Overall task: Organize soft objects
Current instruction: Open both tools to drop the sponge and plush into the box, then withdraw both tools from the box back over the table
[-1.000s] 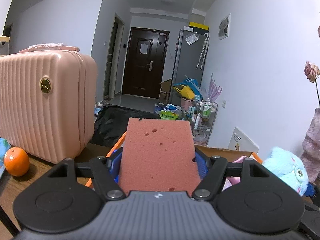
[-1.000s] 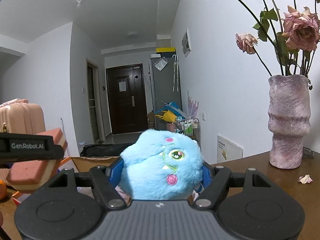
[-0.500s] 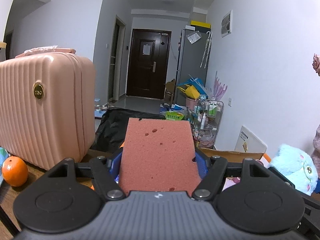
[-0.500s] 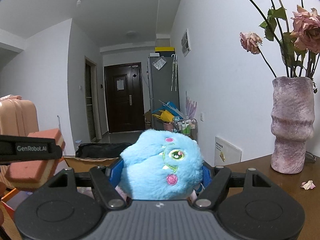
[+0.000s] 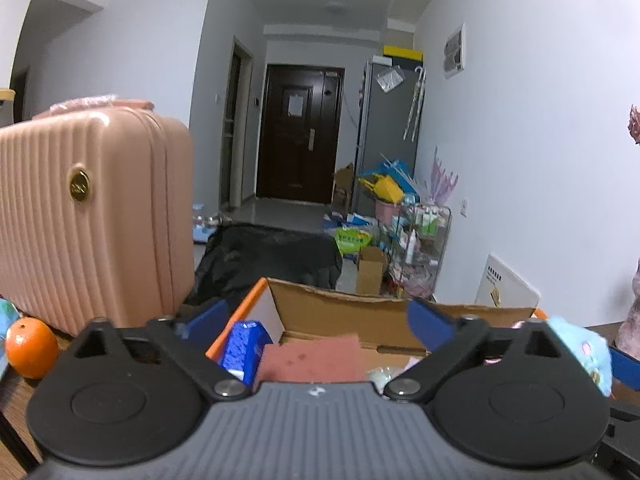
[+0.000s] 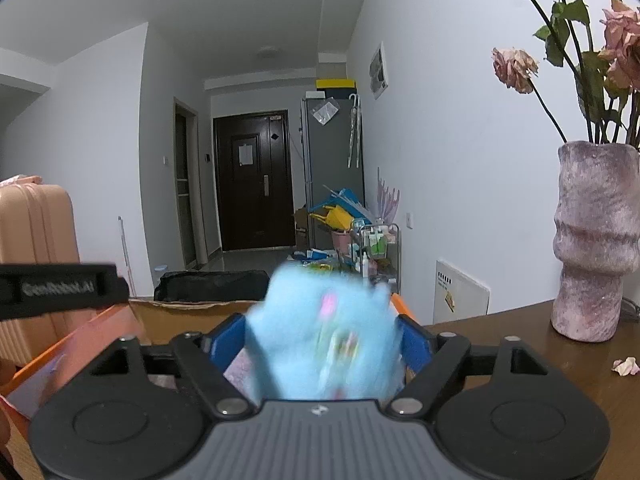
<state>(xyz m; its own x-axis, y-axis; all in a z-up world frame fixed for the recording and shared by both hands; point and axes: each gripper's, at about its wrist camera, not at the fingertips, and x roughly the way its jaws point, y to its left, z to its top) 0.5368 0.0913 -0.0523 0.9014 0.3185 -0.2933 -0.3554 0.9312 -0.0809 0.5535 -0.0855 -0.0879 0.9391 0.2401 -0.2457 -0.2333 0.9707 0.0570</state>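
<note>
While the sponge (image 5: 316, 358) lies below spread left fingers (image 5: 206, 316), right fingers (image 6: 414, 340) flank the plush (image 6: 324, 332) (grip unclear).

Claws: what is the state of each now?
Left claw: open, holding nothing.
Right claw: cannot tell; plush blurred between fingers.

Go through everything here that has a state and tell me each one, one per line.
Left gripper: open, empty.
Sponge: loose, in the box.
Box: open-topped, holding items.
Right gripper: jaws beside the plush; blurred, grip unclear.
Plush: motion-blurred, above the box.
Suitcase: closed, upright.
Door: closed.
</note>
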